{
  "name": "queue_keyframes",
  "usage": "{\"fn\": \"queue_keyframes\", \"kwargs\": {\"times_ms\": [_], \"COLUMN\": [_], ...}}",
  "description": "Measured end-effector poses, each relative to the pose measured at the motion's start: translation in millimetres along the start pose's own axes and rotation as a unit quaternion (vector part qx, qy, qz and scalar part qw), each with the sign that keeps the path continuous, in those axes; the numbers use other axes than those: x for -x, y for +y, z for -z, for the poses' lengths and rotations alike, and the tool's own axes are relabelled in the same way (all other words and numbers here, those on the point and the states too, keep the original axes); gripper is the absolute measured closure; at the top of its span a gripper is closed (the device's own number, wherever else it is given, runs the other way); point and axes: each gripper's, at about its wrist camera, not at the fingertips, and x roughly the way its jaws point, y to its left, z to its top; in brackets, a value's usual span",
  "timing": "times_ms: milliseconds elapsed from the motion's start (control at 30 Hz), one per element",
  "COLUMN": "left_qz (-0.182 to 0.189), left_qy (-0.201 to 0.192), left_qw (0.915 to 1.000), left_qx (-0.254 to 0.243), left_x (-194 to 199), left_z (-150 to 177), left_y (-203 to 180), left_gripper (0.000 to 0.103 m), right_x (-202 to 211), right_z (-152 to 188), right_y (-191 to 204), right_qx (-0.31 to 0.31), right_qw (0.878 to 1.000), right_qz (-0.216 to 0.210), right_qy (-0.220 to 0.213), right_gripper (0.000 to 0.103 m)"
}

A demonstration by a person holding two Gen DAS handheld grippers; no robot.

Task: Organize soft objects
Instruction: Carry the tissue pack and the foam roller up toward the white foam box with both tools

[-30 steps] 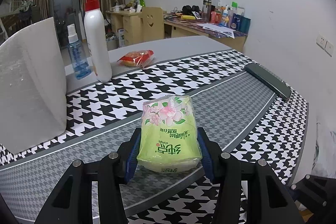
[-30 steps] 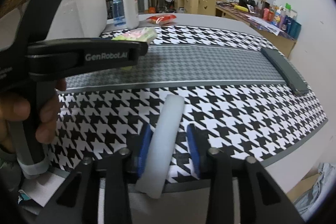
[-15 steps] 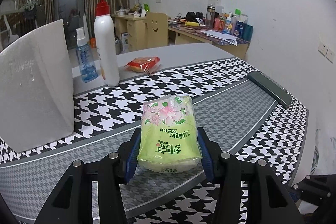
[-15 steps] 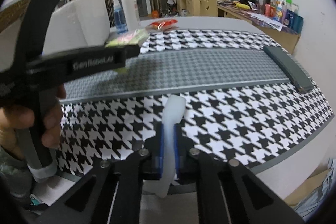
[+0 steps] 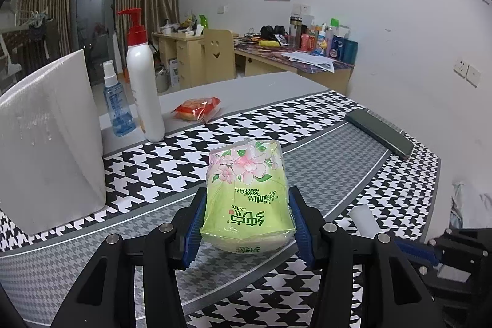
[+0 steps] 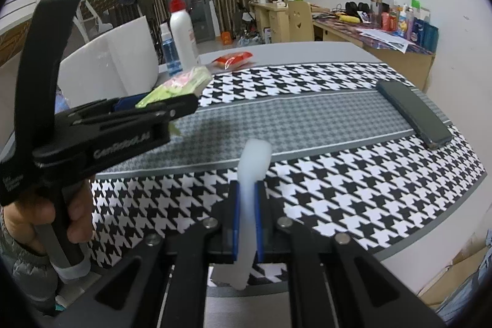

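Observation:
My left gripper (image 5: pixel 247 220) is shut on a green tissue pack (image 5: pixel 247 199) with pink flowers, held above the houndstooth table runner (image 5: pixel 323 125). In the right wrist view that same pack (image 6: pixel 181 83) sticks out past the left gripper's black body, which a hand grips at the left. My right gripper (image 6: pixel 247 220) is shut on a white foam strip (image 6: pixel 252 171), pinched thin between the blue pads and lifted off the cloth. The strip's tip (image 5: pixel 364 219) shows at the lower right of the left wrist view.
A tall white foam block (image 5: pixel 49 143) stands at the left. Behind it are a white pump bottle (image 5: pixel 144 88), a blue spray bottle (image 5: pixel 117 103) and a red snack packet (image 5: pixel 196 108). A dark phone-like slab (image 5: pixel 379 131) lies at the right. The table edge is close below.
The right gripper's jaws closed on the white foam strip, squeezing it thin, and lifted it a little. The left gripper kept its hold on the tissue pack and barely moved.

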Motion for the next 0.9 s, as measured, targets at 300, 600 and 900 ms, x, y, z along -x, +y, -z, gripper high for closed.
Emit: {"fn": "queue_keyframes", "kwargs": {"times_ms": [300, 600, 900], "left_qz": [0.001, -0.005, -0.014], "left_qy": [-0.017, -0.028, -0.044], "left_qw": [0.9998, 0.9994, 0.9986], "left_qx": [-0.008, -0.019, -0.028], "left_x": [23, 37, 54], "left_z": [-10, -13, -18], "left_y": [-9, -11, -13], "left_gripper": [0.050, 0.050, 0.050], "right_x": [11, 22, 33], "right_z": [-20, -29, -42], "right_y": [-10, -6, 1], "right_qx": [-0.008, 0.006, 0.017], "right_qw": [0.999, 0.998, 0.996], "right_qz": [-0.005, -0.010, -0.019], "right_qy": [-0.031, -0.056, -0.081], "right_gripper": [0.092, 0.092, 0.092]}}
